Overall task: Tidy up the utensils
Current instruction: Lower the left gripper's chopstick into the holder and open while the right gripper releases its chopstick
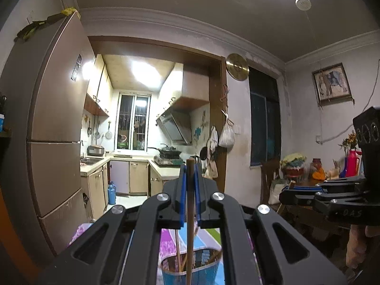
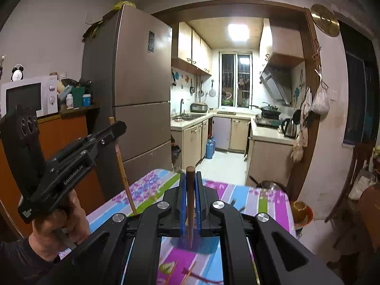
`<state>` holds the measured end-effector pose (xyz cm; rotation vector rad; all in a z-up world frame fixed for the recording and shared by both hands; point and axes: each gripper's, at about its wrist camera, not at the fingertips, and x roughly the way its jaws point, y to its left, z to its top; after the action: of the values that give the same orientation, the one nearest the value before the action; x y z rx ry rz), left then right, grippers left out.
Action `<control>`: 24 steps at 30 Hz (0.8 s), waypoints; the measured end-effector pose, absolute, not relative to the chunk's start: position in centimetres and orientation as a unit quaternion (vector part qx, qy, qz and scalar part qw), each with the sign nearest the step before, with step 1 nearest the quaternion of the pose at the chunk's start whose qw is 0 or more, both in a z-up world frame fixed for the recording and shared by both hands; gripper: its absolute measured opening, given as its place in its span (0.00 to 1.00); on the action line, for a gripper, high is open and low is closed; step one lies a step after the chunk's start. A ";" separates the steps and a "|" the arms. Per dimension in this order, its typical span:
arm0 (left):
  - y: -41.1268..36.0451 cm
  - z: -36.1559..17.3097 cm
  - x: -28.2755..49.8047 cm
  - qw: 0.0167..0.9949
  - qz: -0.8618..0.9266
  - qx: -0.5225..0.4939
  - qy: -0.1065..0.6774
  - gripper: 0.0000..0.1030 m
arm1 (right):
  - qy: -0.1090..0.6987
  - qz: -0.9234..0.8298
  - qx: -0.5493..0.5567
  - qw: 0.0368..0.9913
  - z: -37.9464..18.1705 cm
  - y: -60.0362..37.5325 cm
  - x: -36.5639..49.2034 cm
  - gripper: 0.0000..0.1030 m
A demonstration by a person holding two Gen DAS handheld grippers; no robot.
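Observation:
My left gripper (image 1: 189, 178) is shut on a wooden chopstick (image 1: 189, 213) held upright. Its lower end hangs over a blue utensil holder (image 1: 190, 269) with several chopsticks inside. My right gripper (image 2: 190, 182) is shut on a darker wooden chopstick (image 2: 190, 204), upright above the table, its tip over a blue object (image 2: 197, 244). The left gripper also shows in the right wrist view (image 2: 118, 128) with its chopstick (image 2: 123, 171). The right gripper shows in the left wrist view (image 1: 288, 193).
A colourful striped tablecloth (image 2: 237, 197) covers the table. More chopsticks (image 2: 190, 273) lie on it near the front. A fridge (image 2: 140, 90) stands at the left, a kitchen doorway ahead, a wooden chair (image 2: 351, 180) at the right.

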<state>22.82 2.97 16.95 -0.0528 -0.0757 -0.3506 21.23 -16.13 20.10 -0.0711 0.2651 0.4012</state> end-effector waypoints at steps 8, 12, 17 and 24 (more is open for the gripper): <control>1.5 18.0 26.5 0.986 -0.159 -0.026 -0.044 0.04 | 0.128 0.194 -0.037 0.972 22.8 -17.0 25.5 0.08; 0.9 17.8 28.4 0.987 -0.156 -0.028 -0.043 0.04 | 0.136 0.193 -0.034 0.971 22.7 -17.6 28.2 0.08; 0.1 16.7 30.3 0.988 -0.149 -0.030 -0.039 0.04 | 0.154 0.195 -0.025 0.968 21.6 -18.3 30.8 0.08; -0.6 15.0 32.7 0.990 -0.138 -0.025 -0.023 0.04 | 0.180 0.201 -0.020 0.963 19.2 -18.5 33.2 0.08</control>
<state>32.65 -0.62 15.05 -0.0505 -0.0470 -0.2764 33.21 -18.48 19.22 -0.0398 0.3642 0.4070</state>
